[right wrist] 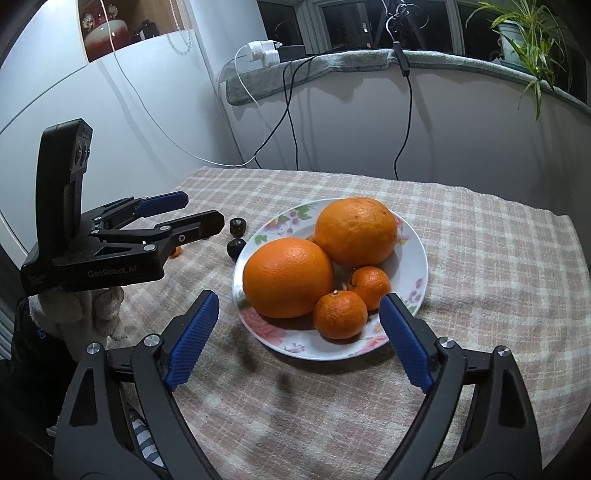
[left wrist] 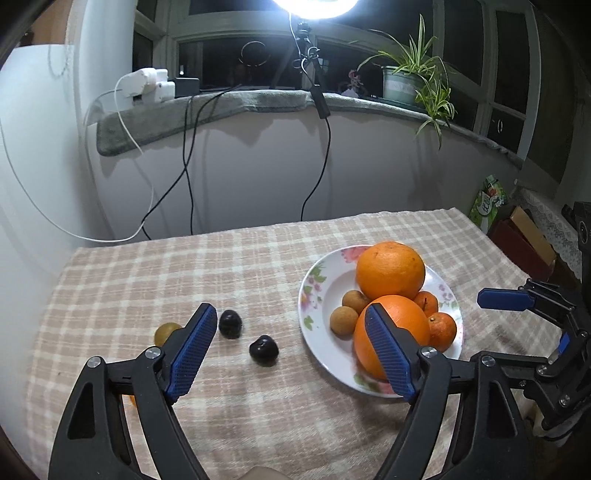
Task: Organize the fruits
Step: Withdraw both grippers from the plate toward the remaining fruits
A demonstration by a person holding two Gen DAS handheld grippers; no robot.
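A room at night, dark window panes behind a curved sill padded with grey cloth, a spider plant in a pot at its right end and a white charger block at its left, with black and white cables hanging down the pale wall. A bright ring lamp glares at the top of the left wrist view. Below stands a table under a beige and white checked cloth.

On the cloth sits a white plate with a flower pattern. It holds two large oranges, touching each other, two small mandarins at the side nearer the right gripper, and two brown longans on the side towards the left gripper, tucked against the oranges.

Loose on the cloth left of the plate lie two dark cherries, near each other but apart. A yellowish round fruit lies just beyond the left finger of the left gripper, partly hidden by it. A scrap of orange fruit shows under that finger's arm; what it is cannot be told.

The left gripper hangs above the cloth with its jaws spread wide, and nothing is between its blue ribbed pads. In the right wrist view a gloved hand holds it from below.

The right gripper points down at the near rim of the plate, jaws wide apart too, the pads gripping nothing; the nearer mandarin appears between them but lies untouched on the plate.
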